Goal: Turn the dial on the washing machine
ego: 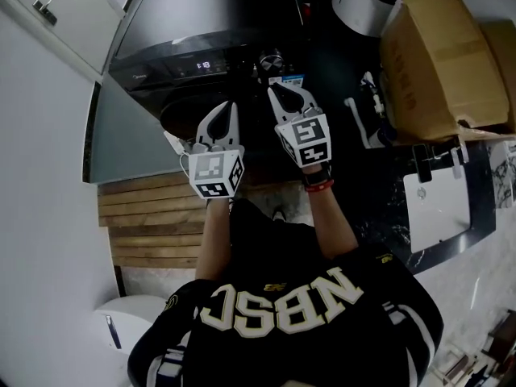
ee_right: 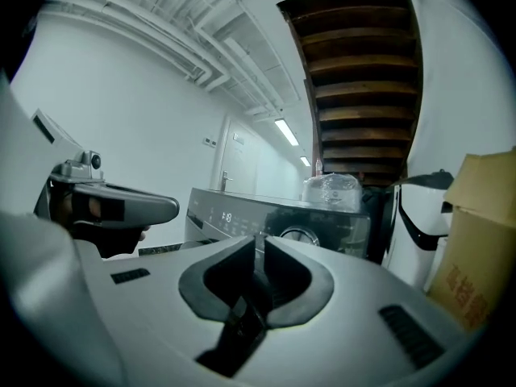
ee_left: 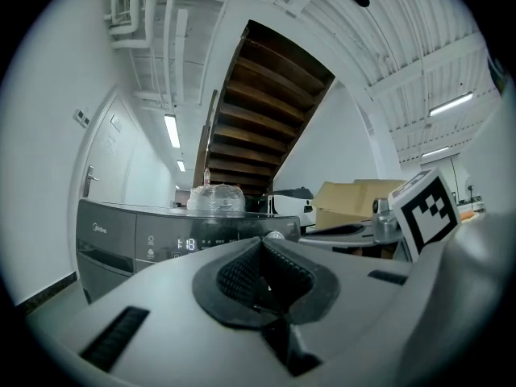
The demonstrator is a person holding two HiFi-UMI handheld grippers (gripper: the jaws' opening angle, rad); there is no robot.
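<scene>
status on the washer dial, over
Left gripper shut, empty. Right gripper jaws barely apart, empty, aimed at the dial, not touching it. Nothing seen in the way.

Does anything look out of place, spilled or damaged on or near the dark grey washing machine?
Only a small thing: a crumpled clear plastic bundle sits on top of the dark grey washing machine. What it holds I cannot tell. Nothing looks spilled, tilted or damaged; the round dial looks normal.
</scene>
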